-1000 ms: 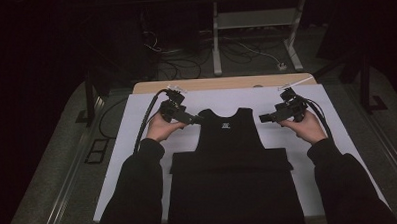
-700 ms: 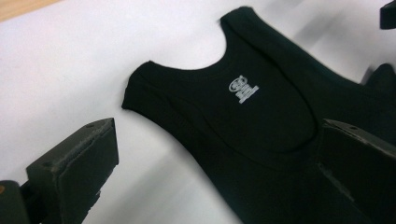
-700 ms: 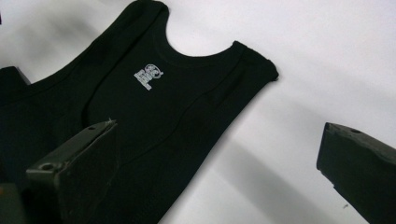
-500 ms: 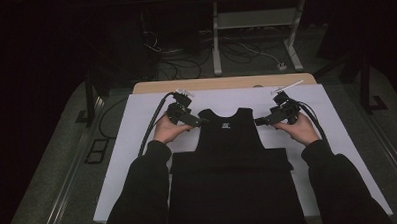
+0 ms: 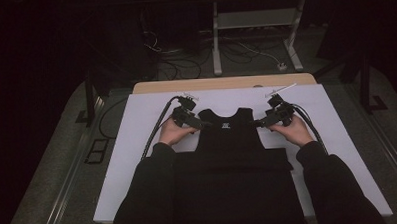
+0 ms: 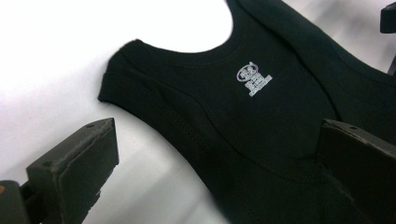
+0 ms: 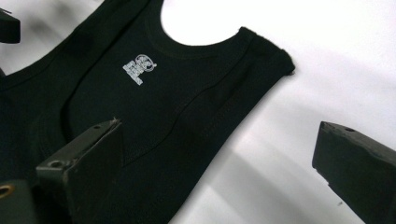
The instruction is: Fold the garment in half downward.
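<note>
A black sleeveless top [image 5: 230, 141] lies flat on the white table cover [image 5: 132, 144], neckline pointing away from me and a small white printed label [image 6: 253, 78] inside the neck. My left gripper [image 5: 203, 125] stands open at the top's left shoulder strap. In the left gripper view the left gripper [image 6: 217, 140] has one jaw over white table and the other over the black top [image 6: 196, 107]. My right gripper [image 5: 258, 123] is open at the right strap. In the right gripper view the right gripper [image 7: 219, 135] straddles the edge of the top [image 7: 154, 98] near its label [image 7: 139, 68].
The white cover reaches a wooden table edge [image 5: 220, 83] at the far side. Beyond it are cables [image 5: 184, 52] on the dark floor and a grey metal stand [image 5: 216, 41]. Bare white surface lies left and right of the garment.
Both grippers have moved inward, from beside the garment to its two shoulder straps. The top has stayed where it was.
</note>
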Available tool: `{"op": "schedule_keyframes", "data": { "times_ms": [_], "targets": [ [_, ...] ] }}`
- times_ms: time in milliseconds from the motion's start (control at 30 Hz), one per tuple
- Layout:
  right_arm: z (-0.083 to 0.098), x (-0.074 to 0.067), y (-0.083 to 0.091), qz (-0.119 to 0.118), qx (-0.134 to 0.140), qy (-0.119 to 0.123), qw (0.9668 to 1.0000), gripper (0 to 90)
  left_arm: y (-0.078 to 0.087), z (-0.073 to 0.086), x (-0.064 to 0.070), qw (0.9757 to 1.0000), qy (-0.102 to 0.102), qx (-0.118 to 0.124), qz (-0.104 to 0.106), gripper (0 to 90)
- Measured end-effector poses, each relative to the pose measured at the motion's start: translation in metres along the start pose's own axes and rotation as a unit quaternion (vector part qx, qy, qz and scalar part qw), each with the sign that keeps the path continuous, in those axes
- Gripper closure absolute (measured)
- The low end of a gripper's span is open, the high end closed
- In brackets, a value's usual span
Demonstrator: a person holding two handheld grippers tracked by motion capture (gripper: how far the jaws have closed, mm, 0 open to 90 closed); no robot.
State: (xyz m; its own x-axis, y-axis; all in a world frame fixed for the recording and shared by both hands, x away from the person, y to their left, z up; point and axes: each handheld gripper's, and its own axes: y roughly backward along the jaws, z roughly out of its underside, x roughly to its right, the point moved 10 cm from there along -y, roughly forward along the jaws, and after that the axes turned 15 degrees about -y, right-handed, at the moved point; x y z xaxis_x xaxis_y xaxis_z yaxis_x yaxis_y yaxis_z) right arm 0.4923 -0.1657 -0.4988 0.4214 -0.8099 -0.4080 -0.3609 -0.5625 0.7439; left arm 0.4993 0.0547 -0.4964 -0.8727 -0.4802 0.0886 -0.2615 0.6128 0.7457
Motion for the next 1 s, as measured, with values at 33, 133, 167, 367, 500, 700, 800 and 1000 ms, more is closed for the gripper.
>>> {"op": "schedule_keyframes", "data": {
  "times_ms": [33, 133, 167, 367, 500, 700, 800, 1000],
  "targets": [
    [0.000, 0.000, -0.001, 0.000, -0.001, 0.001, 1.0000, 1.6, -0.002, 0.000, 0.001, 1.0000, 0.002, 0.002, 0.001, 0.0],
    [0.002, 0.000, -0.005, -0.001, -0.004, 0.000, 1.0000, 1.7, -0.004, 0.003, 0.001, 1.0000, -0.002, -0.005, 0.006, 0.0],
    [0.002, 0.000, -0.006, -0.002, -0.004, -0.001, 1.0000, 2.3, -0.005, 0.004, 0.001, 0.9999, -0.002, -0.007, 0.008, 0.0],
    [0.006, -0.003, -0.012, -0.006, -0.012, 0.001, 0.9999, 2.9, -0.007, 0.007, -0.001, 0.9998, -0.009, -0.016, 0.004, 0.0],
    [0.009, -0.005, -0.016, -0.003, -0.017, 0.004, 0.9998, 4.7, -0.011, 0.010, 0.001, 0.9997, -0.006, -0.023, 0.005, 0.0],
    [0.011, -0.008, -0.021, -0.003, -0.020, 0.006, 0.9998, 7.3, -0.015, 0.013, 0.002, 0.9998, 0.002, -0.021, 0.002, 0.0],
    [0.011, -0.008, -0.022, 0.000, -0.019, 0.006, 0.9998, 9.5, -0.017, 0.015, 0.002, 0.9997, 0.005, -0.023, 0.003, 0.0],
    [0.013, -0.008, -0.026, 0.006, -0.020, 0.004, 0.9998, 13.4, -0.017, 0.013, 0.004, 0.9999, 0.009, -0.013, 0.000, 5.7]
  ]
}}
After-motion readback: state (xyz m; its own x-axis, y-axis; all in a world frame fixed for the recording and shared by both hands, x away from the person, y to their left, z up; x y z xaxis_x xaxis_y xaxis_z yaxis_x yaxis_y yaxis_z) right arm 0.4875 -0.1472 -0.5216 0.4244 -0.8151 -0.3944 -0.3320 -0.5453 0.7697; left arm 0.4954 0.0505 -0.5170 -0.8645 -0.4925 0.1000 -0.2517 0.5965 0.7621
